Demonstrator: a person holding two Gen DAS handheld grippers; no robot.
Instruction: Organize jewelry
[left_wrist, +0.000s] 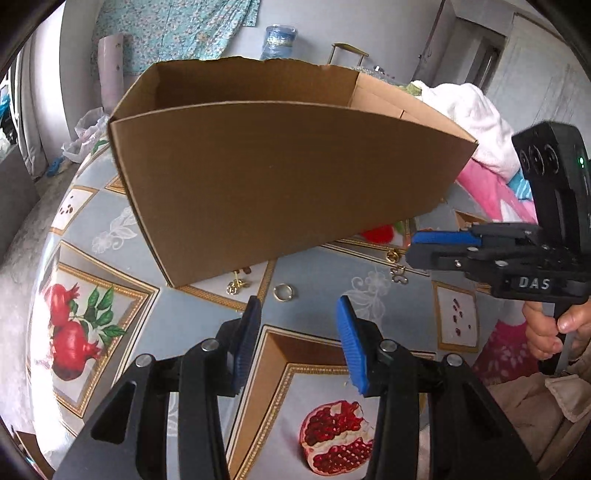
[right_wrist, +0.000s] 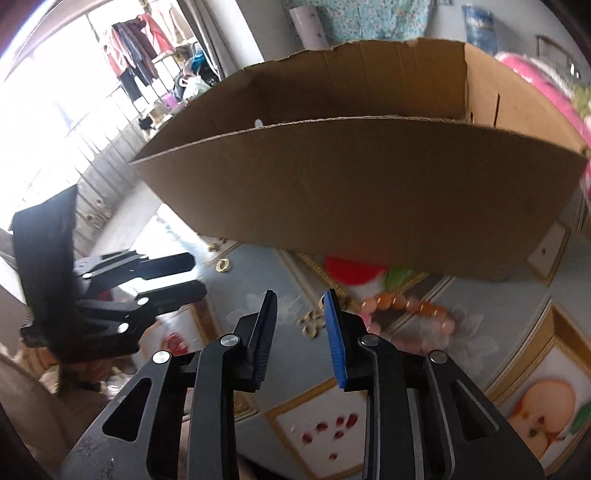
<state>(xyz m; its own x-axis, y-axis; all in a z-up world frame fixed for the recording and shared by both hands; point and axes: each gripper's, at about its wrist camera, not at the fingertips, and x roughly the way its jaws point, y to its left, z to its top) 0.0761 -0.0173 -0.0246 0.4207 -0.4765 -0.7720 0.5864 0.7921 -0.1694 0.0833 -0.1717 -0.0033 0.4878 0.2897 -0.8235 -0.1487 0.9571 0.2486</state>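
An open cardboard box (left_wrist: 280, 184) stands on the patterned tablecloth (left_wrist: 332, 280), with its near wall facing both cameras. In front of it lie a gold ring (left_wrist: 283, 292), a gold earring (left_wrist: 236, 286) and small gold pieces (left_wrist: 398, 274). My left gripper (left_wrist: 299, 310) hovers open just short of the ring, with nothing between its fingers. In the right wrist view my right gripper (right_wrist: 300, 299) is open above a gold piece (right_wrist: 312, 325), its pads clear of it. A pink and orange bead bracelet (right_wrist: 406, 308) lies just right of it. The ring (right_wrist: 222, 264) shows near the left gripper (right_wrist: 197, 275).
White towel (left_wrist: 469, 118) and pink cloth (left_wrist: 491, 192) are piled to the right of the box. A crumpled plastic bag (left_wrist: 83, 136) sits at the table's left edge. A person's hand (left_wrist: 554, 332) holds the right gripper's handle (left_wrist: 415, 248). The box's inside is mostly hidden.
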